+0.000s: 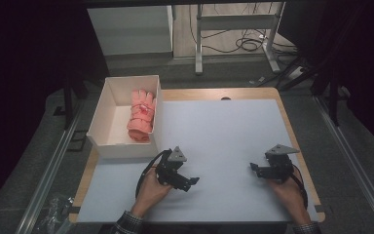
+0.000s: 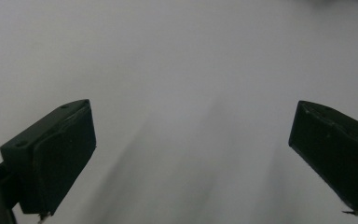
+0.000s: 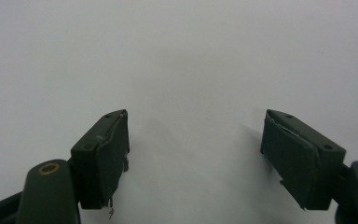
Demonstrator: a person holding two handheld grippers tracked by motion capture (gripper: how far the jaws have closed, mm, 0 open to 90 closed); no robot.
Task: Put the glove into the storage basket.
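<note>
Two hands rest low on the white tabletop (image 1: 224,136), left claw (image 1: 191,183) and right claw (image 1: 254,168) both released, jaws apart around nothing, pointing inward toward each other.

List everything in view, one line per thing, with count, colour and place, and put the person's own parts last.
box: one, white, open-topped, at the table's far left corner.
gloves: one bundle, pink, apparently a pair, inside the box against its right wall.
table: one, white top with a wooden edge, centre of the high view.
desk frame: one, pale metal legs, on the floor beyond the table.
cables: several, black, on the floor under that frame.
left gripper: one, black, open, nothing between its jaws, over the table's near left.
right gripper: one, black, open, nothing between its jaws, over the table's near right.
hands: two, at the near edge, one holding each gripper.
</note>
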